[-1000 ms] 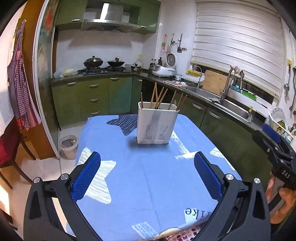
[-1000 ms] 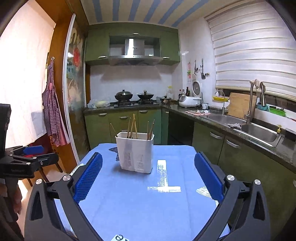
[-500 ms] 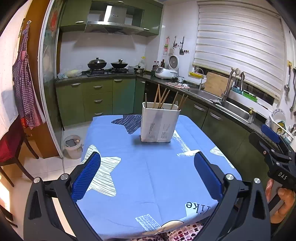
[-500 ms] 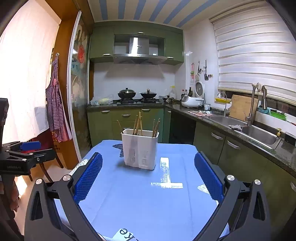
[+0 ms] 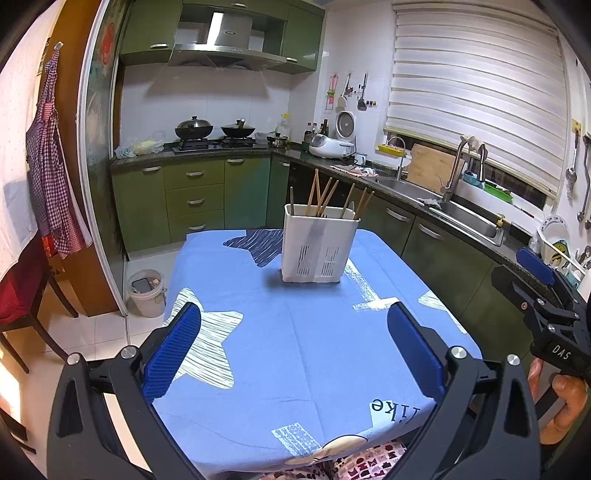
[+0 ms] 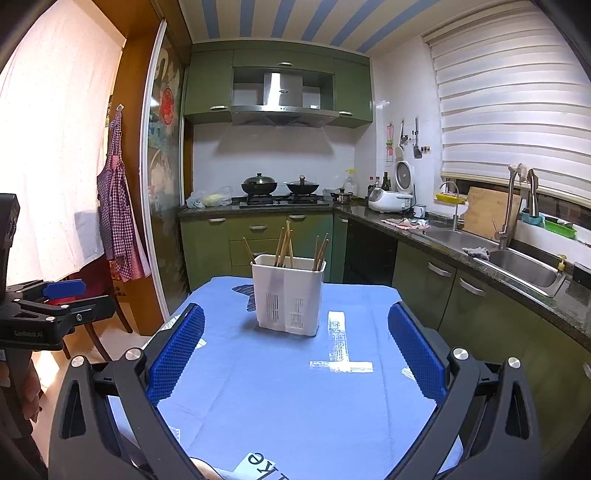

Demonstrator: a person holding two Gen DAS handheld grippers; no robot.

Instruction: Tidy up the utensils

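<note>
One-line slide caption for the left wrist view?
Open left gripper facing a white utensil holder of chopsticks on the blue tablecloth.

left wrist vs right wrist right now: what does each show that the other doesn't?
Only the left wrist view: the bin on the floor beside the table, the plate rack past the sink, and the right gripper at its right edge.

Only the right wrist view: the striped ceiling and the left gripper at its left edge.

Both: the white utensil holder with chopsticks standing in it, on the blue tablecloth, the stove with two pots, and the sink. Each view's own gripper is open and empty.
</note>
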